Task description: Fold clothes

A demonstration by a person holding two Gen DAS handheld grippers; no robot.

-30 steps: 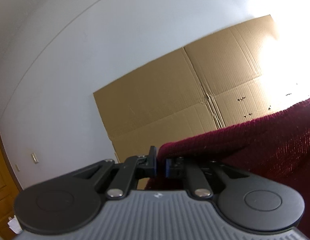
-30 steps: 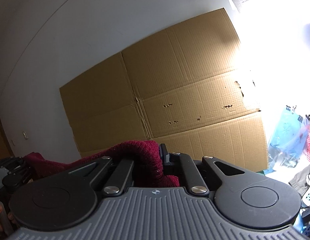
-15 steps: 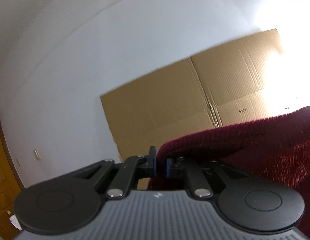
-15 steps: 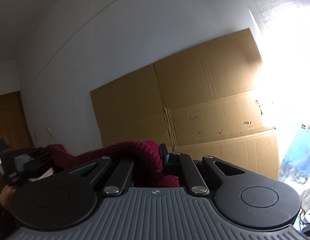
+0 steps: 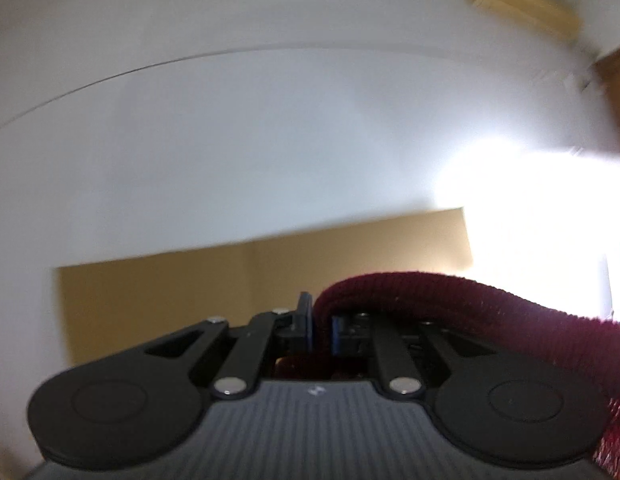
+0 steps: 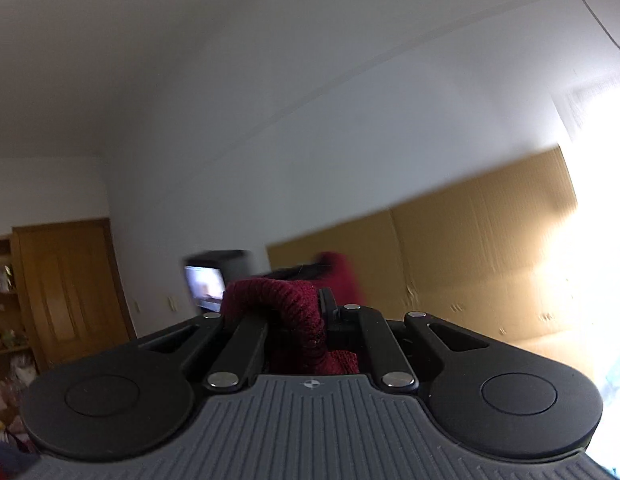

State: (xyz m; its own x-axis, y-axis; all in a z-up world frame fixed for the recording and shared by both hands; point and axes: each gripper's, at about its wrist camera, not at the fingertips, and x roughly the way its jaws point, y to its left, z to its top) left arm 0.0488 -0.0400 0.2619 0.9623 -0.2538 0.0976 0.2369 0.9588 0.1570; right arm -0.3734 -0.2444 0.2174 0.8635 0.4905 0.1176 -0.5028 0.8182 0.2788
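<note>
A dark red knitted garment (image 5: 449,300) is pinched in my left gripper (image 5: 321,330), which is shut on its edge; the cloth runs off to the right and down. In the right wrist view my right gripper (image 6: 310,328) is shut on another bunched edge of the same red garment (image 6: 286,304), which drapes over its left finger. Both grippers are raised and tilted up toward the wall. The rest of the garment hangs below, out of view. The other gripper's camera body (image 6: 214,276) shows blurred behind the cloth.
A flattened cardboard sheet (image 6: 469,248) leans on the white wall (image 5: 270,140). A wooden door (image 6: 66,296) and shelves with clutter (image 6: 2,320) are at the left. A bright window (image 5: 549,220) glares at the right.
Both grippers have swung upward with the garment; the cardboard has dropped lower in both views, more wall and ceiling show, and the views are motion-blurred.
</note>
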